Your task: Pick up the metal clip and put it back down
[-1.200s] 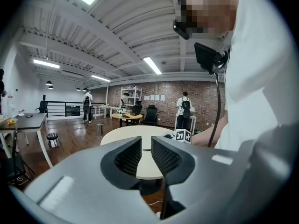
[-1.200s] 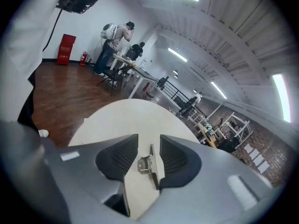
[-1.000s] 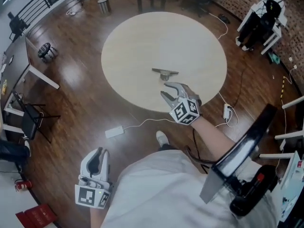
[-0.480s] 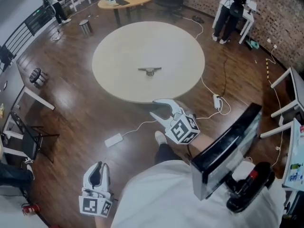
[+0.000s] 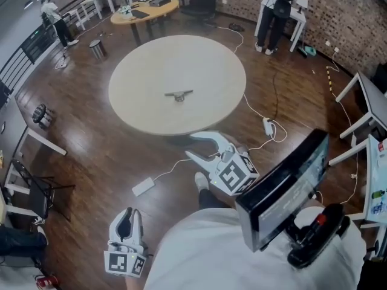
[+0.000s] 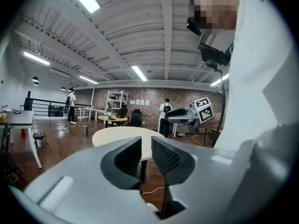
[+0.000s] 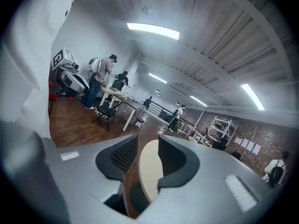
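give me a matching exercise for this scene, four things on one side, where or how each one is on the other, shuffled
Things:
1. metal clip
2. right gripper
3. left gripper
4. white adapter

Places or states:
a. low at the person's side, above the floor
b. lying on the round table
c. on the wood floor, on a cable
d. jaws apart and empty, just off the table's near edge

Pairs: 1-b, 2-d, 3-a, 4-c

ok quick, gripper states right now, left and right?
Left gripper: jaws barely apart, nothing between them.
Right gripper: open, empty; the metal clip lies on the table.
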